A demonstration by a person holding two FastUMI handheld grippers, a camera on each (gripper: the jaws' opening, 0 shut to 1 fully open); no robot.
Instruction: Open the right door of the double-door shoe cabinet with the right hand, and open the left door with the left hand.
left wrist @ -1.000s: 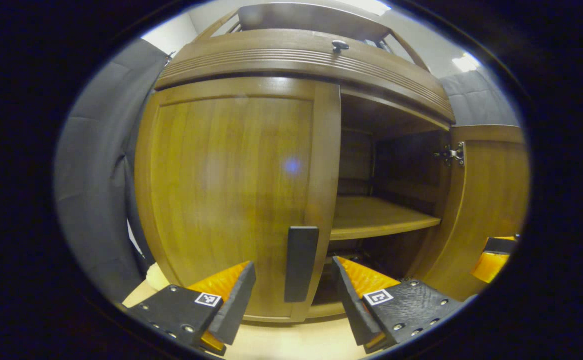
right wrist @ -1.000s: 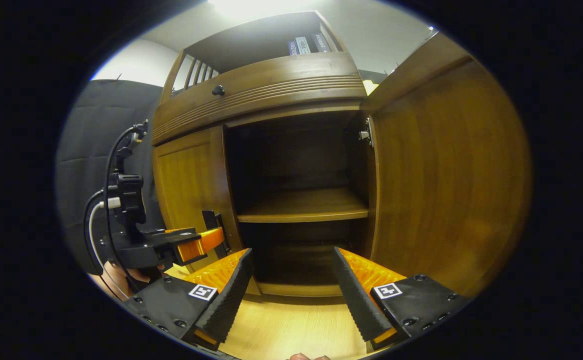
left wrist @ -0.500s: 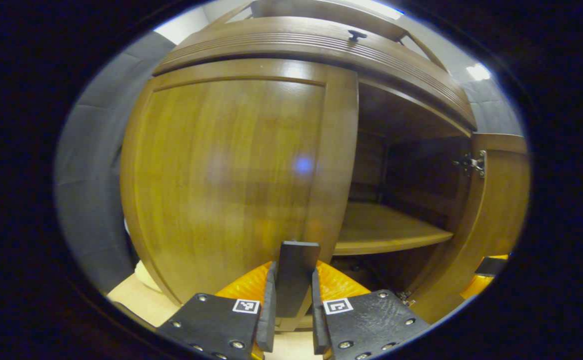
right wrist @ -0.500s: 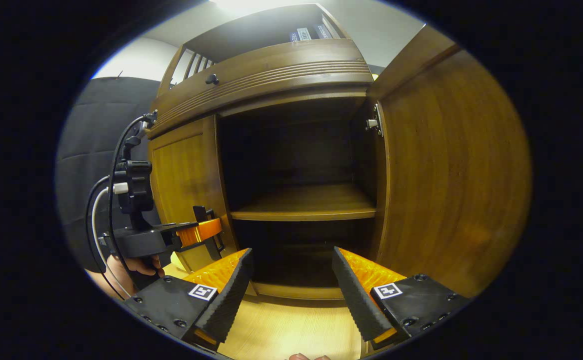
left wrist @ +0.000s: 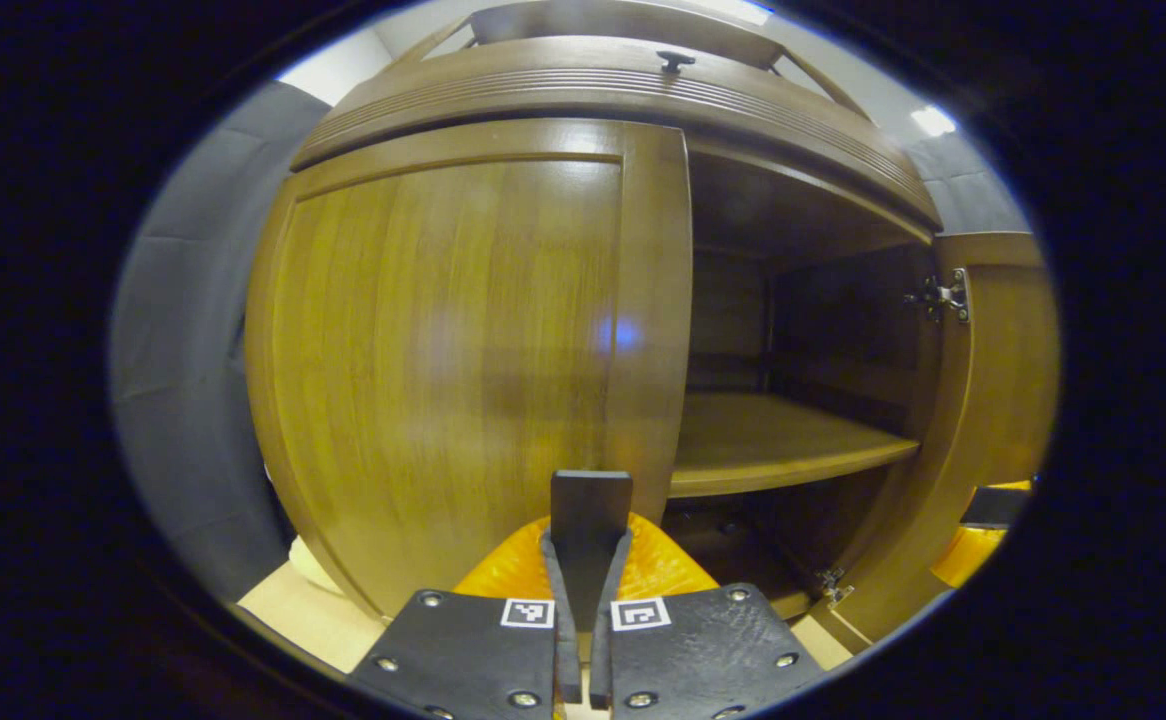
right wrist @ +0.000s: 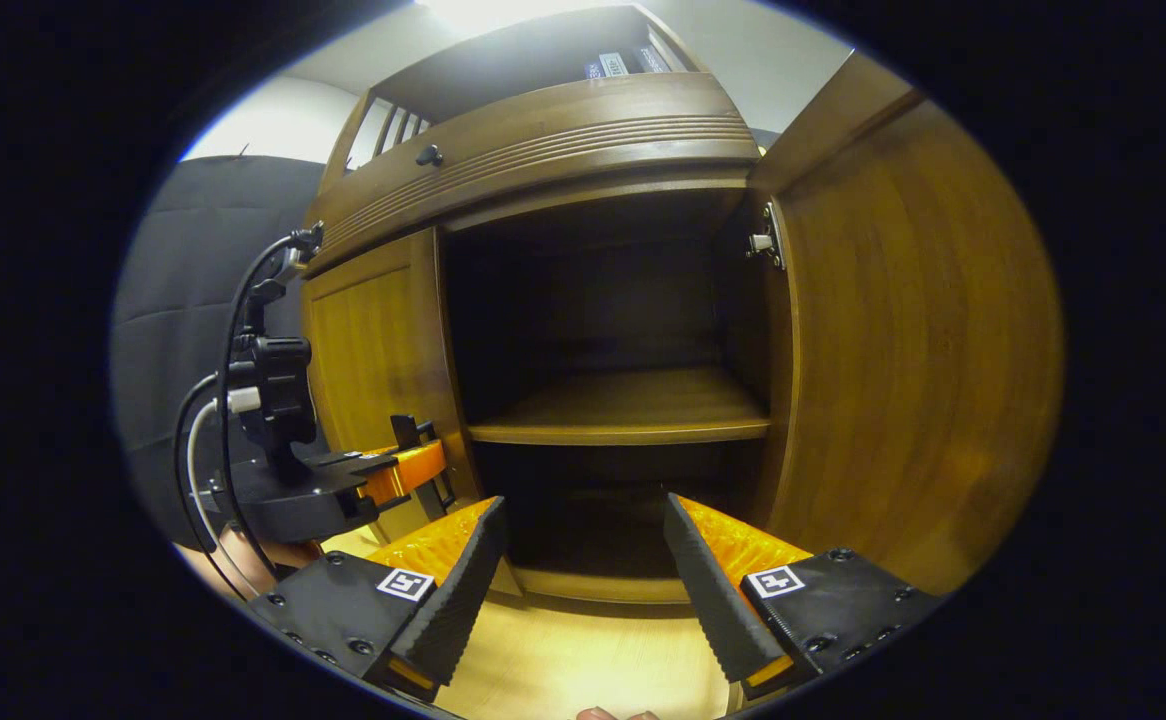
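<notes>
Since the right door (right wrist: 903, 340) already stands swung wide, the right tool (right wrist: 583, 570) hangs with fingers apart before the shelf (right wrist: 623, 410), while the left tool (left wrist: 583, 590) is clamped on the handle (left wrist: 591, 510) of the closed left door (left wrist: 453, 350), ready to pull.

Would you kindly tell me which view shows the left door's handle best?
The left gripper view: the handle stands close and central, clamped in the left gripper. In the right gripper view, the handle is small and far off, partly hidden by the left gripper.
</notes>
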